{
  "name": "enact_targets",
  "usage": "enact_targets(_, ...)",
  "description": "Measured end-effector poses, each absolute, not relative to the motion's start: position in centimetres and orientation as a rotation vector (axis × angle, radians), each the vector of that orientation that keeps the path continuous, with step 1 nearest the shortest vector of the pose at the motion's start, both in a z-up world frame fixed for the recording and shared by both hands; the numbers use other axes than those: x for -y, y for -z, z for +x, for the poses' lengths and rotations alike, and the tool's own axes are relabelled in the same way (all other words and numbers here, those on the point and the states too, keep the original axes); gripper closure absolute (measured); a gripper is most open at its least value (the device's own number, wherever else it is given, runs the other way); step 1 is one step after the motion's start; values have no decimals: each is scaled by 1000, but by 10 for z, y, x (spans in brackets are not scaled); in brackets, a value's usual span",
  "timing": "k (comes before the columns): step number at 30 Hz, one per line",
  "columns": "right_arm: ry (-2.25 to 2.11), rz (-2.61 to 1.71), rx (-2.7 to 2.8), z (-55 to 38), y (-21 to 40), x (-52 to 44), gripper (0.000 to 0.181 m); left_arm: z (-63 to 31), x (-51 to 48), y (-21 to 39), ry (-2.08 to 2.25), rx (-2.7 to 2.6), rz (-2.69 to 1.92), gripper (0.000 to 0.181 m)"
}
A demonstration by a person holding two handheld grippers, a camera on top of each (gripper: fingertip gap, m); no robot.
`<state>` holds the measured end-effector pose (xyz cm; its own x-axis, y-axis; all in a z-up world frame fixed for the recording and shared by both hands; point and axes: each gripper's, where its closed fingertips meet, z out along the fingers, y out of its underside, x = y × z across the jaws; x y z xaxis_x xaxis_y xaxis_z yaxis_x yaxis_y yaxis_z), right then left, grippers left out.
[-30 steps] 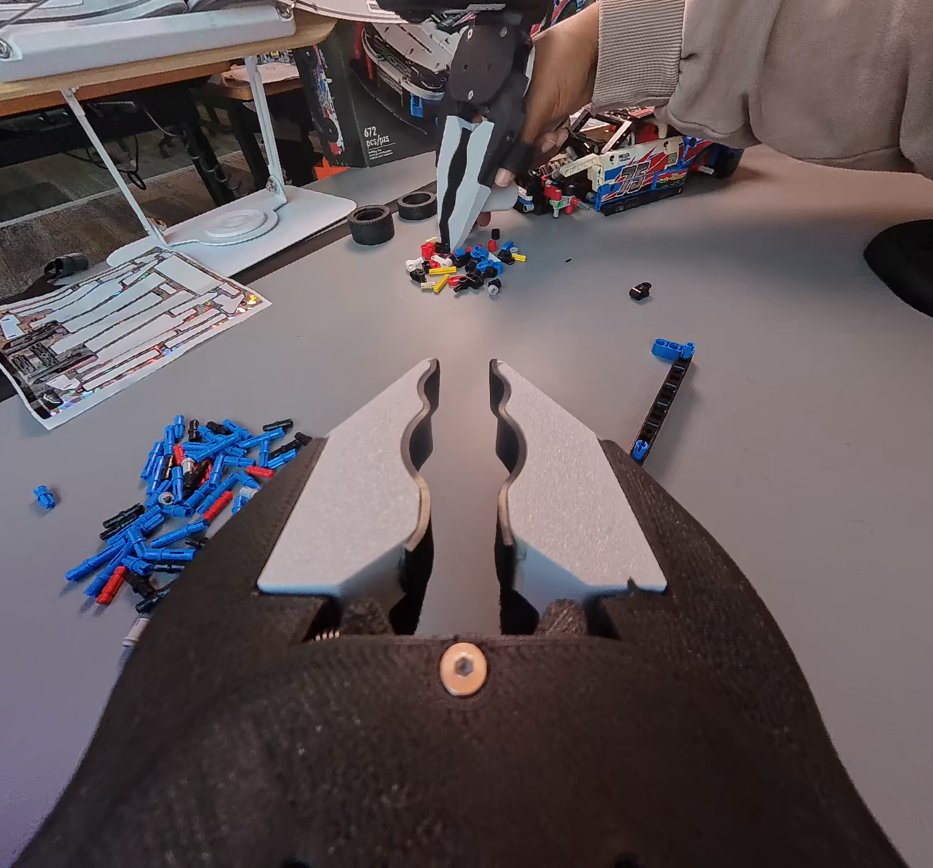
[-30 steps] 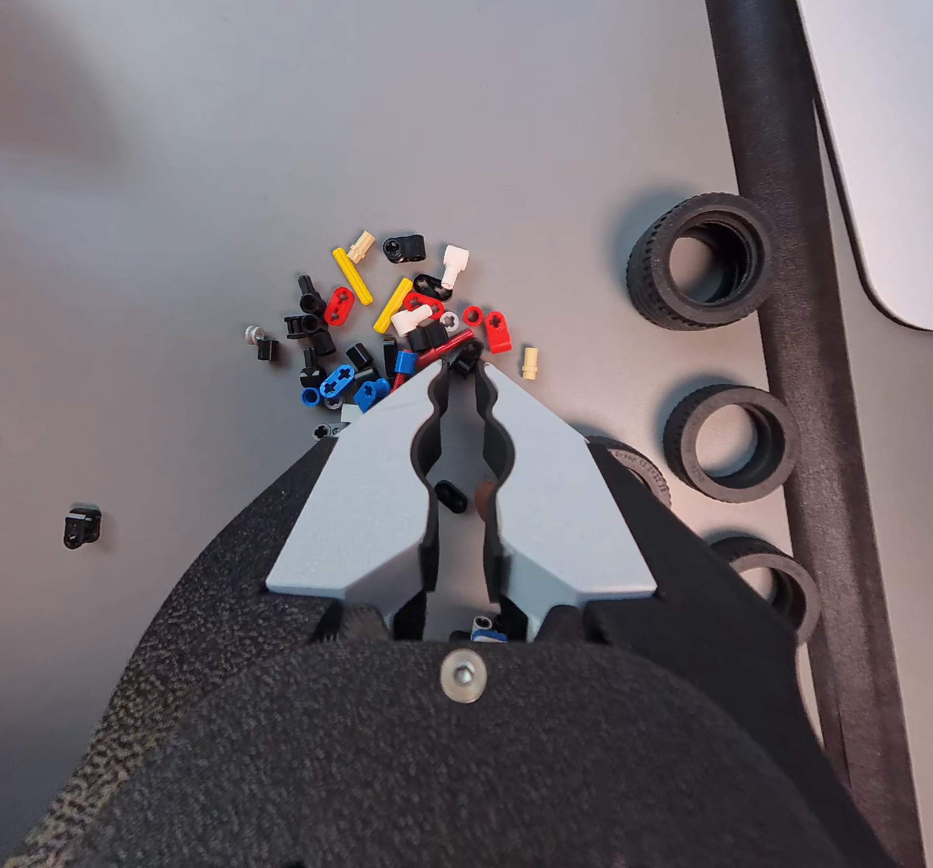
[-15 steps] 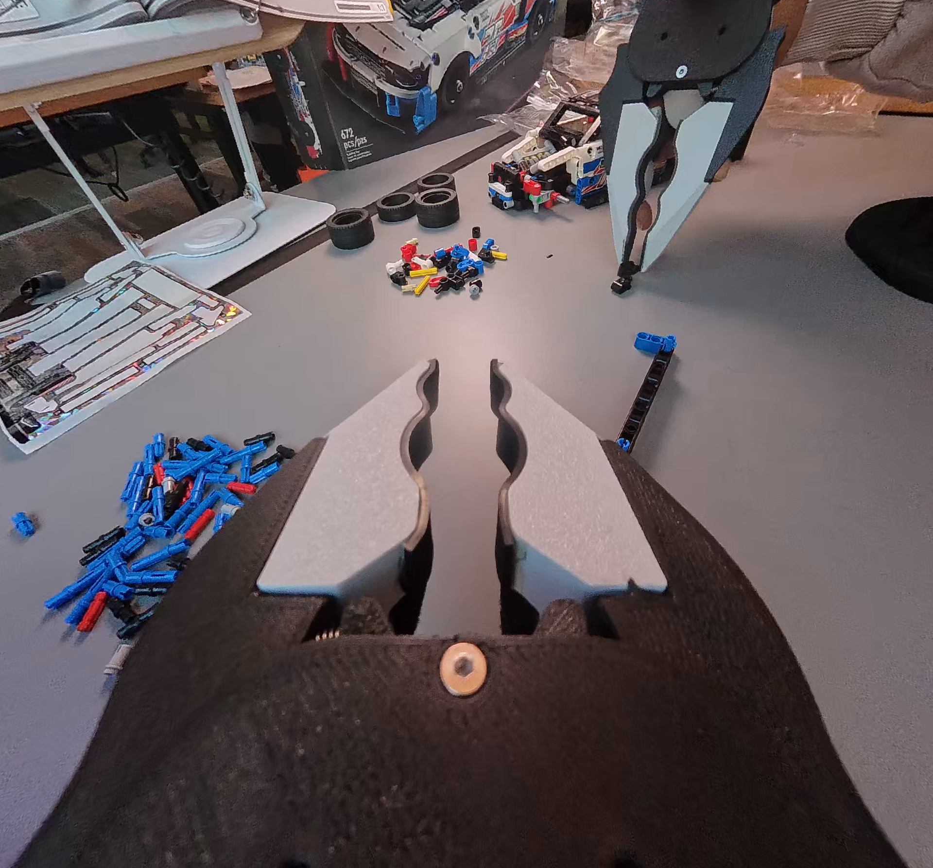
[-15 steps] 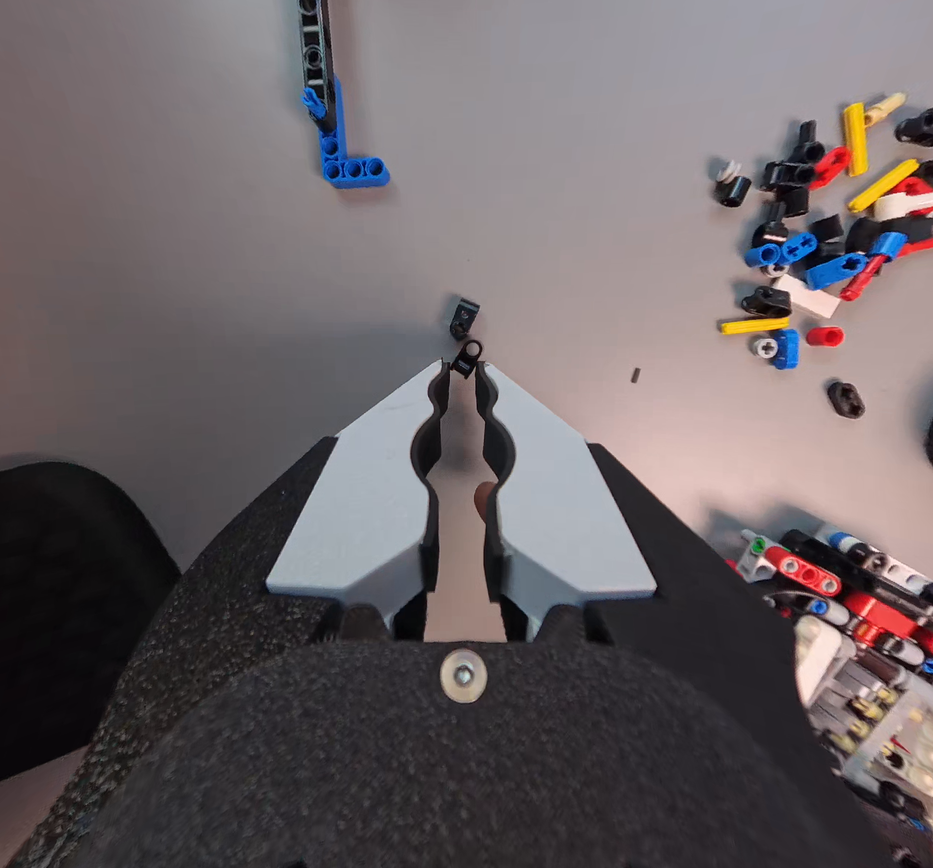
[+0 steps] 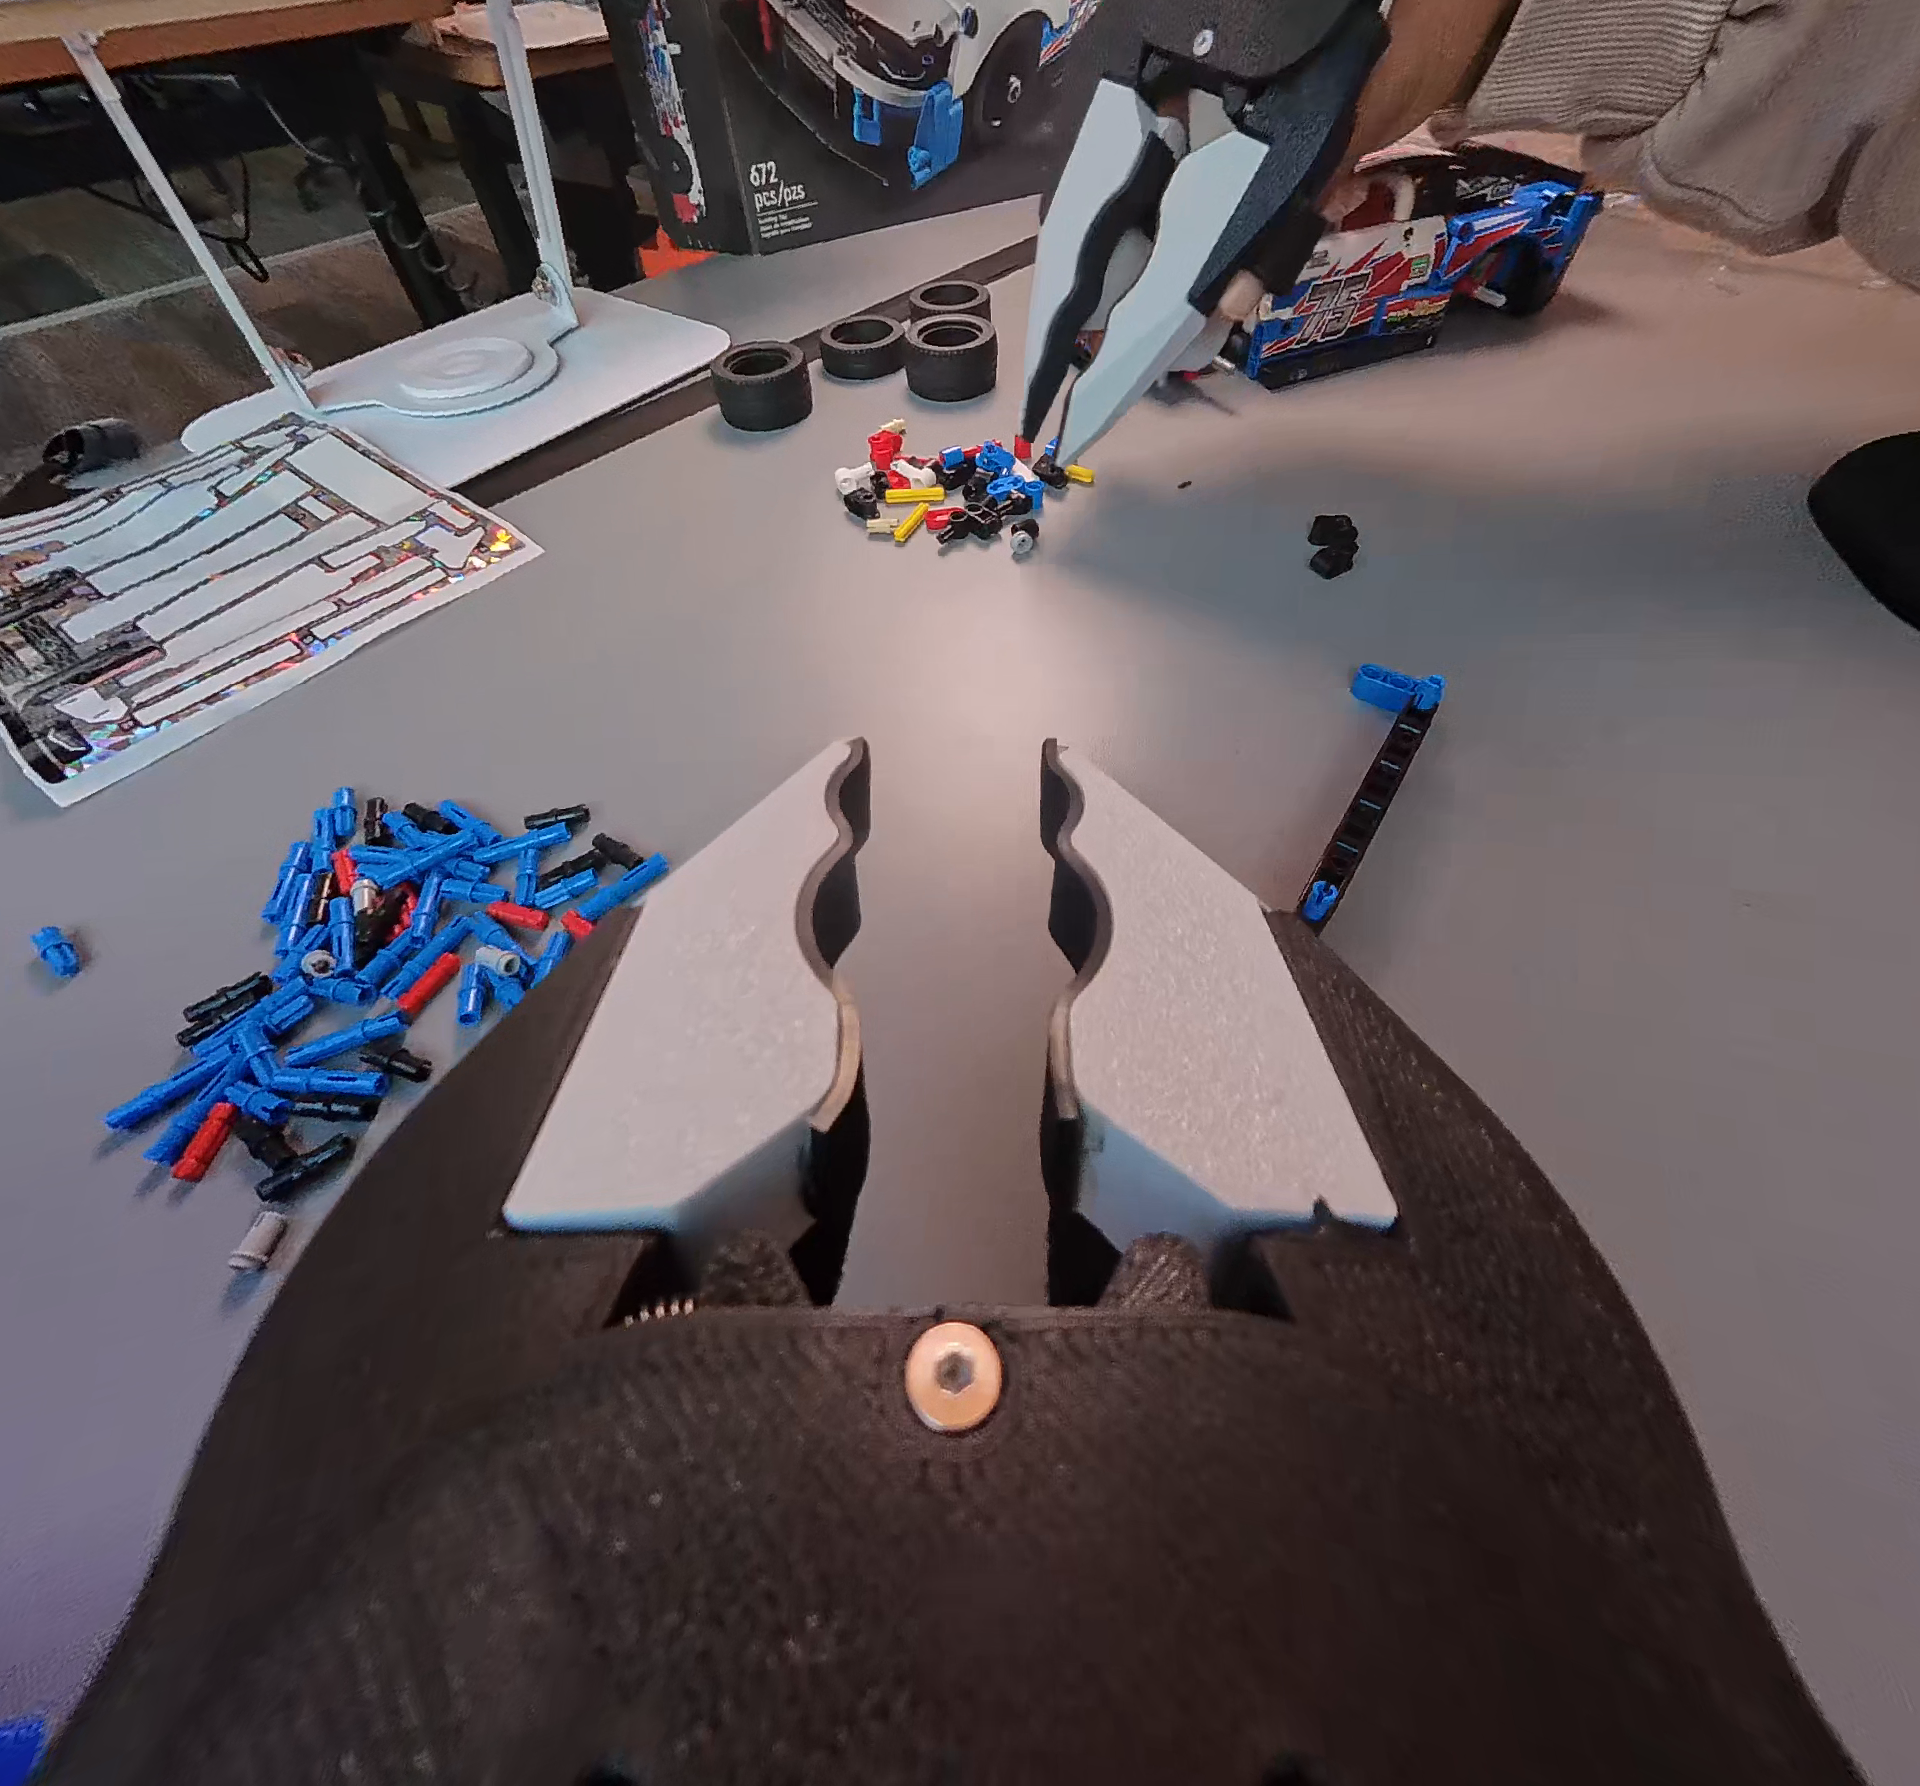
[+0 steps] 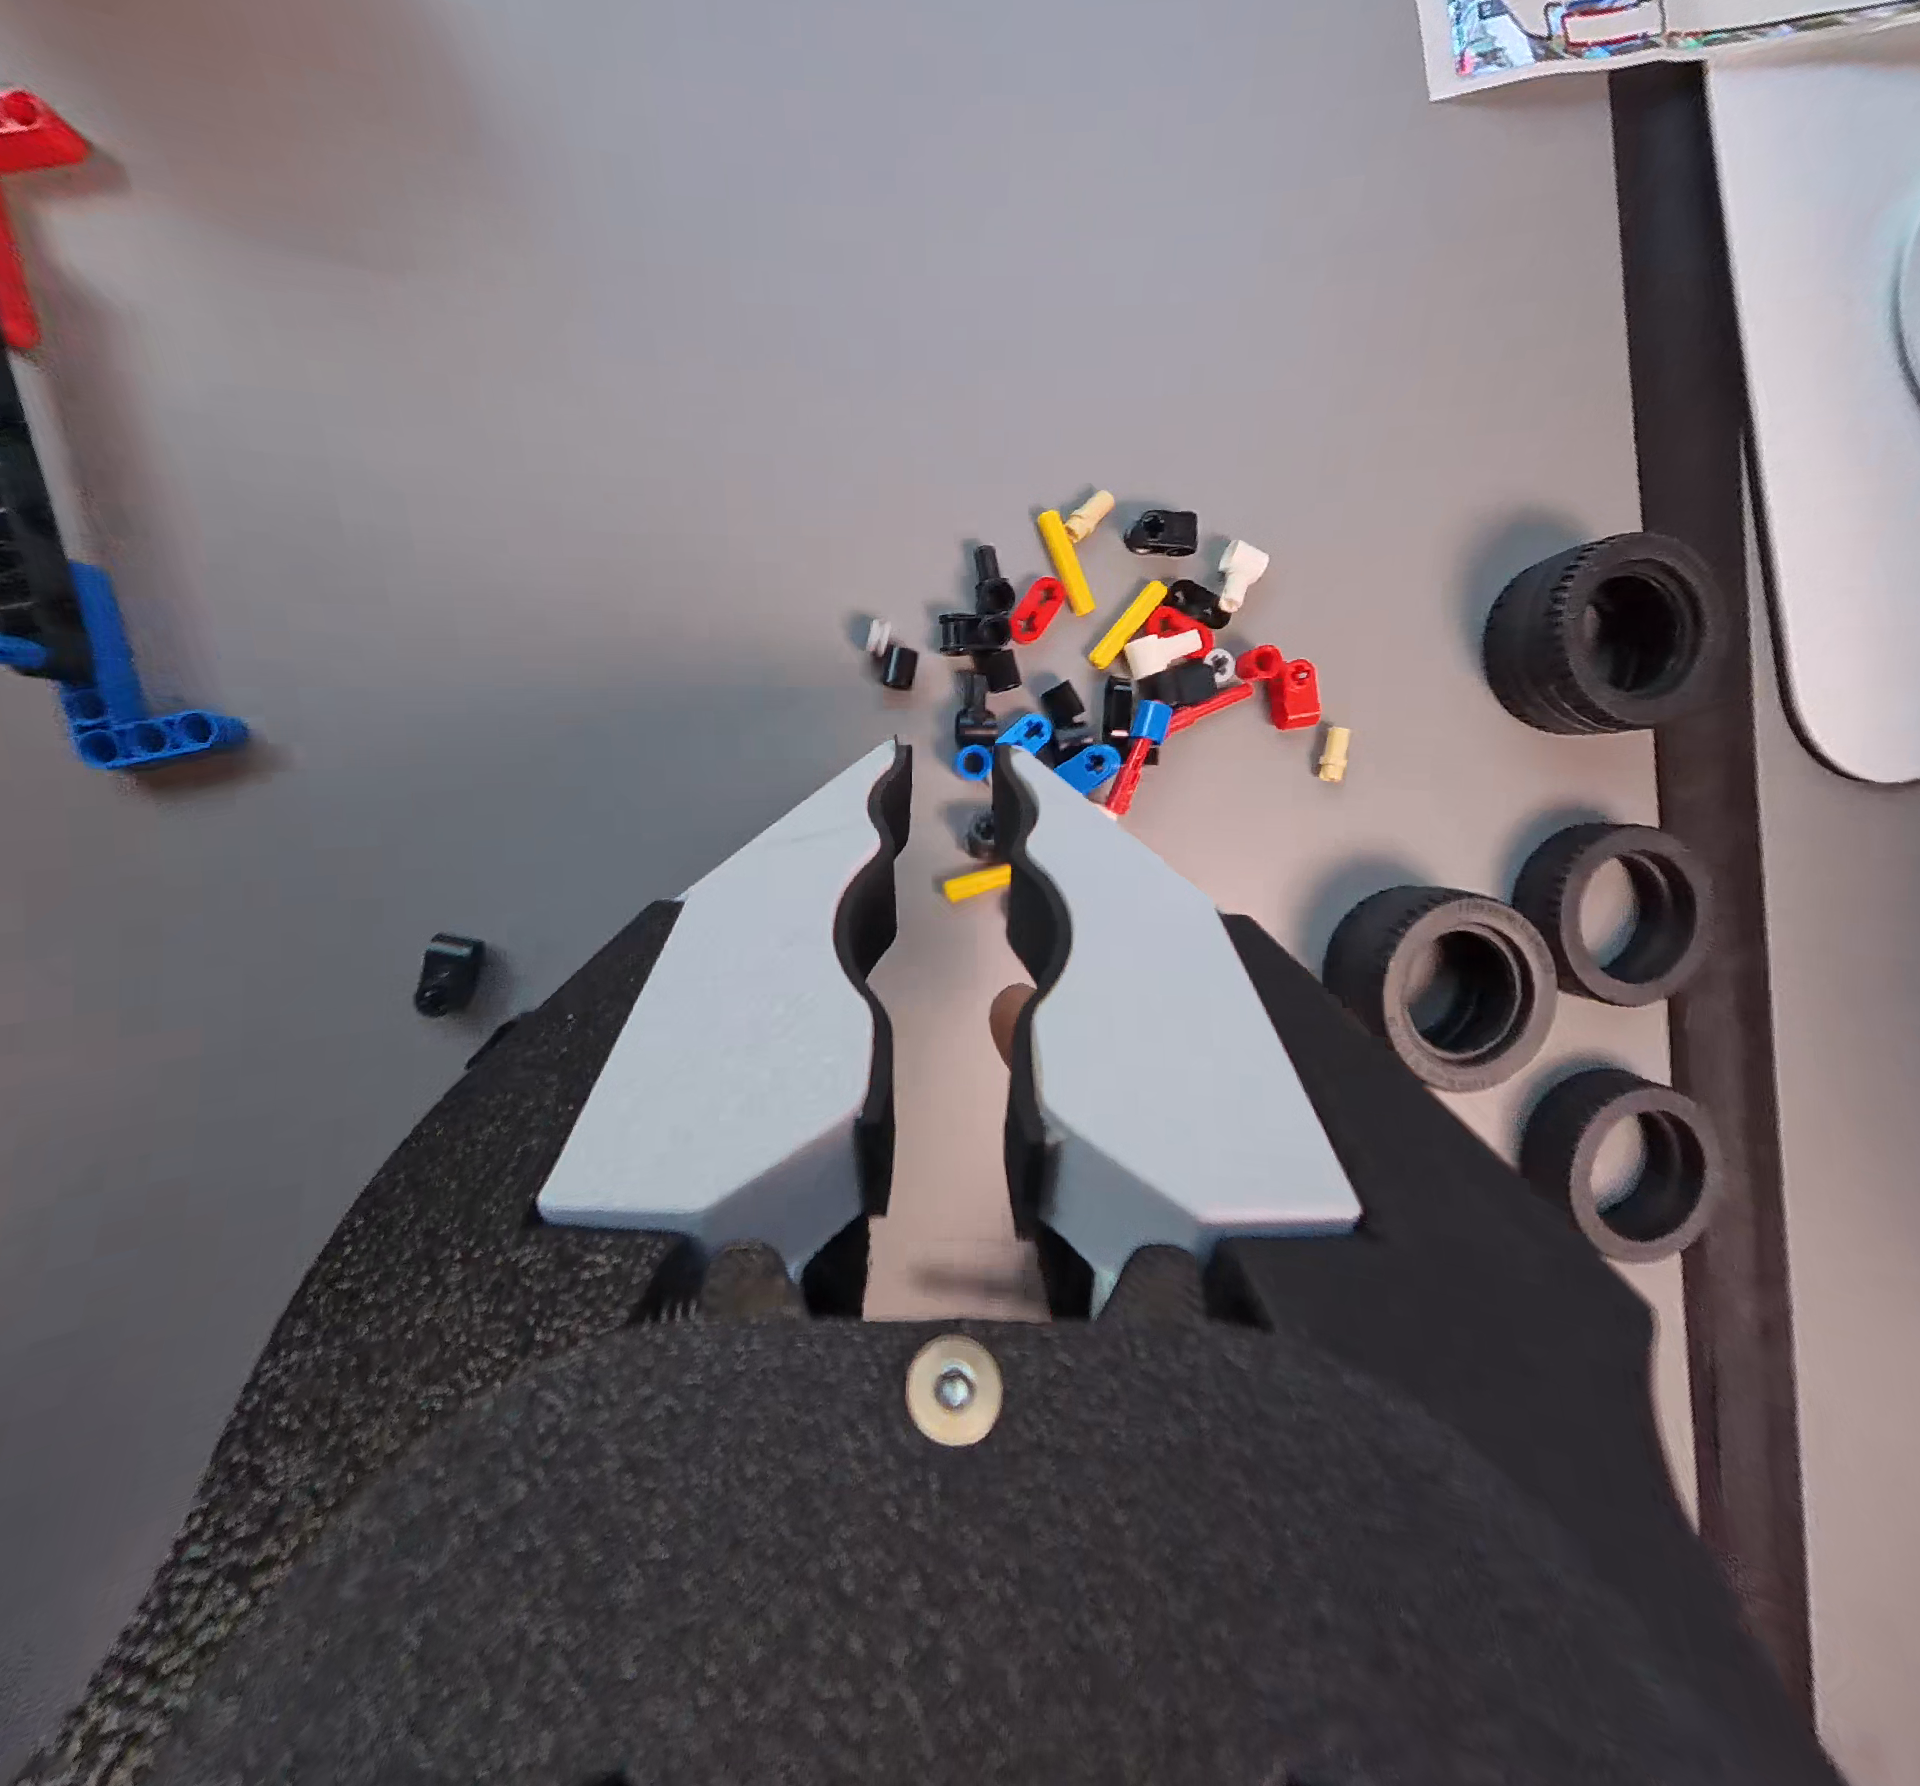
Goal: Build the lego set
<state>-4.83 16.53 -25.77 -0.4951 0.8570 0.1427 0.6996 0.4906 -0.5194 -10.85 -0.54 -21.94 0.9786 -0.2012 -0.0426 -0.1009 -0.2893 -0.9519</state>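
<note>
Lego pieces (image 6: 1101, 656), right gripper (image 6: 951, 760) parted above

Small mixed pieces (image 6: 1107, 661) lie scattered in a loose heap on the grey worktop (image 6: 623, 282), four black tyres (image 6: 1605, 630) just beside, part-built car (image 5: 1392, 282) behind.

We are seeing the table (image 5: 935, 656) carrying a pile of pins (image 5: 374, 947) at the left and a sticker sheet (image 5: 208, 583) lying behind it. Farther back, a cluster of small parts (image 5: 951, 489) is sitting in front of the tyres (image 5: 862, 354), with the car model (image 5: 1413, 282) standing to their right. A long beam (image 5: 1371, 801) is lying at the right, well apart from the pins.
</note>
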Motion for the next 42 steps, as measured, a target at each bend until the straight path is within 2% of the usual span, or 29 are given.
enact_targets(6, -534, -1305, 2355, -79, 261, -180, 177, -112, 8, 219, 126, -189, -1880, 149)
enact_targets(18, -563, -1299, 2614, -77, 277, -160, 163, -110, 10, 217, 136, -204, -1883, 150)
enact_targets(23, -559, -1269, 2600, -78, 277, -158, 172, -109, 10, 217, 141, -204, -1882, 150)
enact_targets(24, -562, -1253, 2584, -78, 275, -158, 181, -109, 10, 217, 141, -205, -1883, 150)
enact_targets(26, -621, -1211, 2546, -77, 265, -154, 181, -109, 10, 218, 140, -206, -1884, 150)
enact_targets(34, -653, -1193, 2477, -43, 243, -148, 181, -107, 9, 217, 148, -212, -1879, 151)
enact_targets(42, -445, -1268, 2772, 31, 274, -139, 181, -110, 9, 218, 128, -210, -1886, 151)
